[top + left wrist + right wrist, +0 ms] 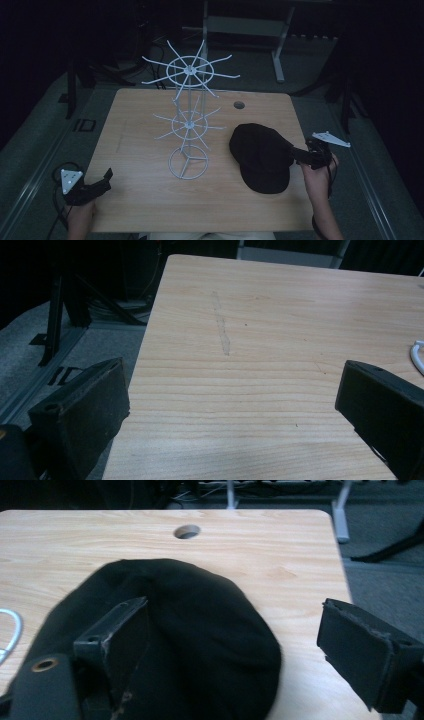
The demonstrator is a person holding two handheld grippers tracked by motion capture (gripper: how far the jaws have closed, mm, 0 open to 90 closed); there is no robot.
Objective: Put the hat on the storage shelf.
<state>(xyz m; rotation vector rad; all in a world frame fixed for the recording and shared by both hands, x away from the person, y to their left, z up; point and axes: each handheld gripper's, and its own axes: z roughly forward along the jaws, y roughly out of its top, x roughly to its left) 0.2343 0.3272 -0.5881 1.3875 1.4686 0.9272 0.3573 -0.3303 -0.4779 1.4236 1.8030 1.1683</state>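
Observation:
A black cap (261,156) lies on the wooden table (140,165) at the right, brim toward the front. My right gripper (296,153) is at the cap's right edge with its jaws spread wide; in the right gripper view the cap (200,625) sits in front of and under the left jaw, while the right jaw is over bare wood. A white wire display stand (189,112) with two tiers of hooked arms rises from the table's middle. My left gripper (102,181) rests open at the table's front left corner, over bare wood (235,390).
A round cable hole (239,105) is in the table behind the cap. The stand's ring base (188,162) sits left of the cap. A metal frame leg (278,55) stands on the floor beyond the table. Dark stands flank both sides.

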